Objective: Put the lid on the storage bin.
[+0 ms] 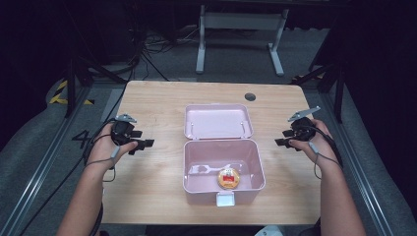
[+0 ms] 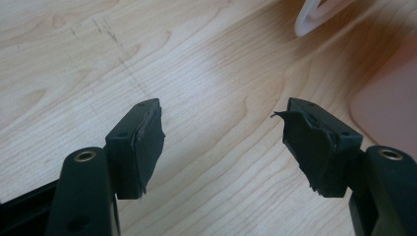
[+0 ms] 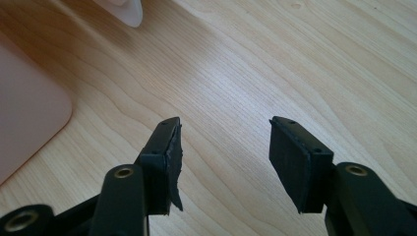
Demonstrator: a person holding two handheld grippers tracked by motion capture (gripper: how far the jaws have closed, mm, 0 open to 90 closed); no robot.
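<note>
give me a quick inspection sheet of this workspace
surface: wooden table, bare around the box
job's things: pink box open, lid laid back; round orange tin and a white item inside
clutter: nothing seen
grippers: left gripper and right gripper both open, holding nothing, either side of the box
cables: one trails from each gripper; more on the floor beyond
surroundings: dark room, white stand behind the table

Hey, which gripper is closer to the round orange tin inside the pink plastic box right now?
Right, narrowly. The right gripper hovers off the open pink plastic box's right side, jaws open; the left gripper is off its left side. The round orange tin lies right of the box's centre.
</note>
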